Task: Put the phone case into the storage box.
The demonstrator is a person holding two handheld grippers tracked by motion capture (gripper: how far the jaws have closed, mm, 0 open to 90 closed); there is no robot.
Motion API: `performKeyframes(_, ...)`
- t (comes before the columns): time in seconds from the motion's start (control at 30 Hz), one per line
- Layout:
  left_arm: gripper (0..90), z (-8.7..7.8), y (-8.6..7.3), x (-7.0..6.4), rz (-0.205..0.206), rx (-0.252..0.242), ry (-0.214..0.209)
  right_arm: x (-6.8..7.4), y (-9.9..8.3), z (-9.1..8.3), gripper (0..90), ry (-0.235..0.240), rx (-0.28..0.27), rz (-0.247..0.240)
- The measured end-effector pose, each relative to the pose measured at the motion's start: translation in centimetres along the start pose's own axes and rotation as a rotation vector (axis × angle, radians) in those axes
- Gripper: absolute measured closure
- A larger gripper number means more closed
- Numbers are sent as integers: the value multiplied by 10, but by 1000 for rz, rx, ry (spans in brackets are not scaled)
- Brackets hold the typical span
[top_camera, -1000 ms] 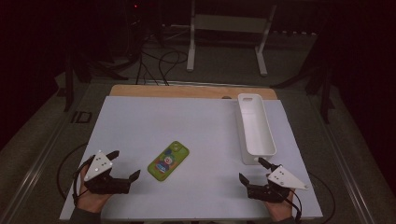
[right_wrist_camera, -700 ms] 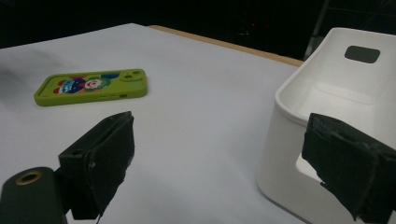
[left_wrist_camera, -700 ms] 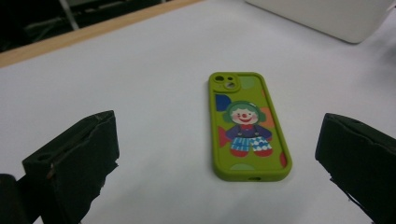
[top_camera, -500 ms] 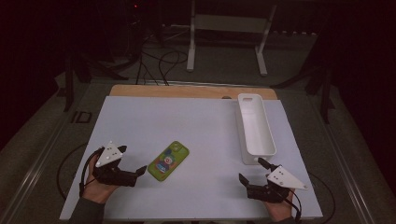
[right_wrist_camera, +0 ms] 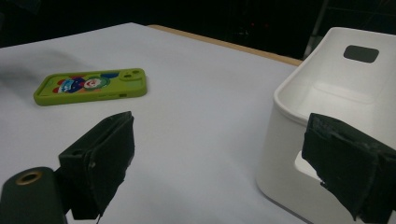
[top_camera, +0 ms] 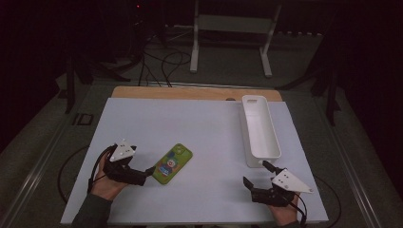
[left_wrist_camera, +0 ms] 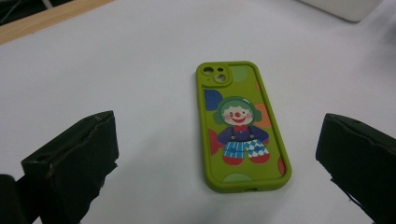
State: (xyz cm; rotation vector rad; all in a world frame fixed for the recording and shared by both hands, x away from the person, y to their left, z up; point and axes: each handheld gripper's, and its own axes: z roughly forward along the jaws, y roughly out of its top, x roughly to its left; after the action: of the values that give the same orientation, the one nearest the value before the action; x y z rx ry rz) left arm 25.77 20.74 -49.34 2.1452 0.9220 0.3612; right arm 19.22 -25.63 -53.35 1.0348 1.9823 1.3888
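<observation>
A lime-green phone case [top_camera: 172,164] with a clown picture lies flat, camera hole away from me, on the white table sheet [top_camera: 199,123]. My left gripper [top_camera: 142,167] is just left of it, open, its jaws pointing at the case's near end. In the left gripper view the case [left_wrist_camera: 238,126] lies ahead between the wide-apart jaws of that gripper [left_wrist_camera: 219,144], untouched. My right gripper [top_camera: 255,172] rests open near the front right, just below a long white bin [top_camera: 259,130]. The right gripper view has the bin [right_wrist_camera: 327,98] close on the right and the case [right_wrist_camera: 91,86] far left.
The bin is empty and runs front to back along the sheet's right side. A wooden table edge [top_camera: 190,92] shows behind the sheet. Beyond the table are a dark floor, cables [top_camera: 161,61] and a metal stand [top_camera: 233,28].
My left gripper has moved right and slightly forward, up to the near end of the phone case. The right gripper, case and bin stay where they were.
</observation>
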Motion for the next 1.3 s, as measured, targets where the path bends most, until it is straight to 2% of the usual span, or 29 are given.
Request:
performKeyframes(0.27, 0, 5, 7, 1, -2, 15, 7, 0, 0, 0, 93, -1, -2, 2)
performKeyframes(0.47, 0, 12, 13, 0, 1, 46, -4, 0, 0, -1, 93, -1, 0, 4)
performKeyframes(0.7, 0, 26, 19, -2, 10, 111, -14, 0, 0, -1, 94, -2, 0, 3)
performKeyframes(1.3, 0, 53, 26, -11, 25, 220, -27, -1, 0, -1, 94, -3, -2, 1)
